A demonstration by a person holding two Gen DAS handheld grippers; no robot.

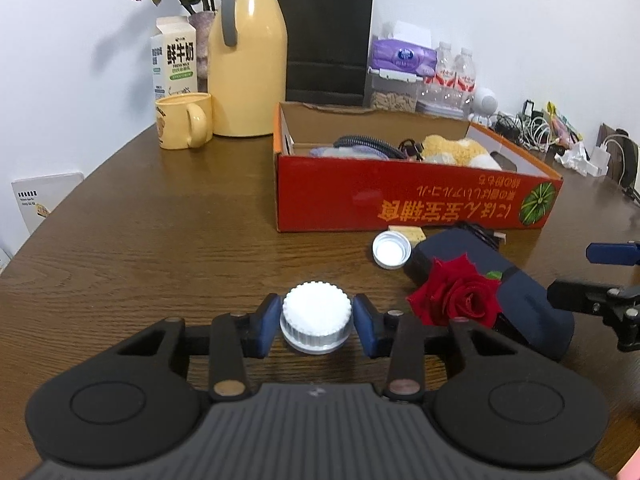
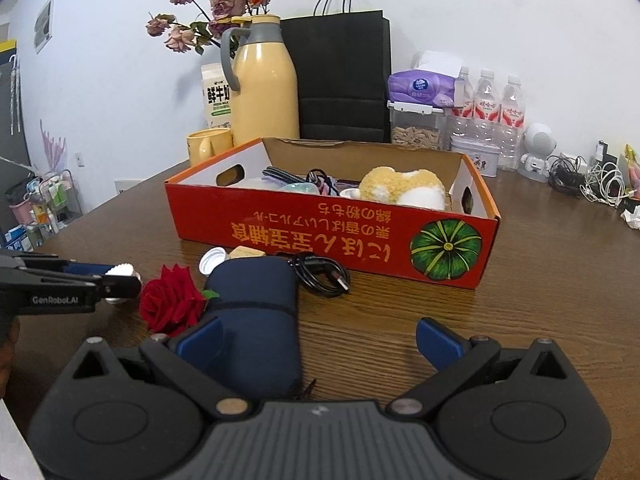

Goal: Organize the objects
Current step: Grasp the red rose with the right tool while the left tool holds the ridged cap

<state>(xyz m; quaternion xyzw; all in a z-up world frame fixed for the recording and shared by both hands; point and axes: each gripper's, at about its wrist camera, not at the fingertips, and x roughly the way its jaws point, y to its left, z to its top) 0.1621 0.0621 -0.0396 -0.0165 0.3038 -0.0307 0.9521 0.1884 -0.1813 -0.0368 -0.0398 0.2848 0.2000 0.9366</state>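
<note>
My left gripper has its blue pads on either side of a white ribbed cap that stands on the wooden table; the pads touch its sides. A red rose lies against a dark blue pouch, with a second white cap and a small wooden block behind them. My right gripper is open and empty, low over the table, its left finger beside the pouch. The rose and a coiled black cable lie ahead of it. The red cardboard box holds a plush toy and several small items.
A yellow thermos, yellow mug, milk carton, black paper bag, tissue pack and water bottles stand along the back wall. Cables and chargers lie at the far right.
</note>
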